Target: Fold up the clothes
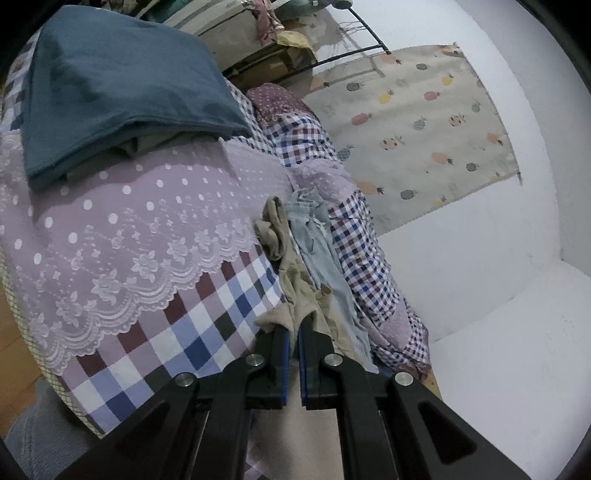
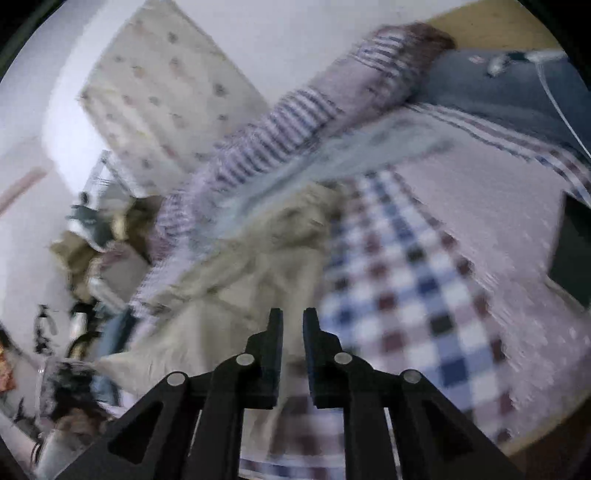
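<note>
A khaki garment (image 1: pixel 291 280) hangs in a long bunch over the bed's edge, beside a pale blue garment (image 1: pixel 317 243). My left gripper (image 1: pixel 294 332) is shut on the khaki garment's near end, with cloth pinched between its blue pads. The right wrist view is blurred by motion. There my right gripper (image 2: pixel 293 317) hovers over the khaki garment (image 2: pixel 258 258) with its fingers drawn almost together, and I see nothing clearly pinched between them. The pale blue garment (image 2: pixel 332 158) lies beyond it.
A folded teal cloth (image 1: pixel 122 85) lies on the checked and lace bedspread (image 1: pixel 129 229). A pineapple-print mat (image 1: pixel 417 122) hangs on the white wall to the right. Clutter and a dark metal frame (image 1: pixel 365 33) stand at the bed's far end.
</note>
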A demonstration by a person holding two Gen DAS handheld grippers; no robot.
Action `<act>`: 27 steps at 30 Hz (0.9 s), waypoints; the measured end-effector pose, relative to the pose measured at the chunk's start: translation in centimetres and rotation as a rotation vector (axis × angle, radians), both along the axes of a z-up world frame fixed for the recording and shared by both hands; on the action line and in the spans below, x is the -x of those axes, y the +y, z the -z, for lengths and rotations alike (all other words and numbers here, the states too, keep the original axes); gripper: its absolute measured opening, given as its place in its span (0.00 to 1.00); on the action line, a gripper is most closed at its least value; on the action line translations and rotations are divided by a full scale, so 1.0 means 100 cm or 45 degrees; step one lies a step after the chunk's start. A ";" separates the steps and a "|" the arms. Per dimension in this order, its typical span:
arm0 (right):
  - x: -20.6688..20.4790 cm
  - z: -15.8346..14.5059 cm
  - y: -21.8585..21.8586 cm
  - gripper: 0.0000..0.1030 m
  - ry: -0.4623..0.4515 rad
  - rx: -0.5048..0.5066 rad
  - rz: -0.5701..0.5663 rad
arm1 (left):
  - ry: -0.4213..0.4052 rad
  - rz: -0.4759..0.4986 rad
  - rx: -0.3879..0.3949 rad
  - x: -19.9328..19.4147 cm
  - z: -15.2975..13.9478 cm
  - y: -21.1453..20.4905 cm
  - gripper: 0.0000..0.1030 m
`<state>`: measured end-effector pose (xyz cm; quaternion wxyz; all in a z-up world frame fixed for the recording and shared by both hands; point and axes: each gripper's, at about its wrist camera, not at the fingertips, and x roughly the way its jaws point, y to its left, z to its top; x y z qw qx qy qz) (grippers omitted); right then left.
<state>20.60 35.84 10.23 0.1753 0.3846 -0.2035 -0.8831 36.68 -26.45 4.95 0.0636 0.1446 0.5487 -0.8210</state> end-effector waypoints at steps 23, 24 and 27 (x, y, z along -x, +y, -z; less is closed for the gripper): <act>-0.050 0.051 -0.134 0.04 -0.046 -0.311 -0.785 | -0.134 0.015 0.177 0.007 -0.005 0.010 0.02; -0.044 0.046 -0.129 0.04 -0.035 -0.250 -0.764 | -0.131 0.016 0.177 0.007 -0.005 0.009 0.02; -0.016 0.037 -0.116 0.04 -0.024 -0.108 -0.669 | -0.118 0.017 0.184 0.008 -0.006 0.008 0.02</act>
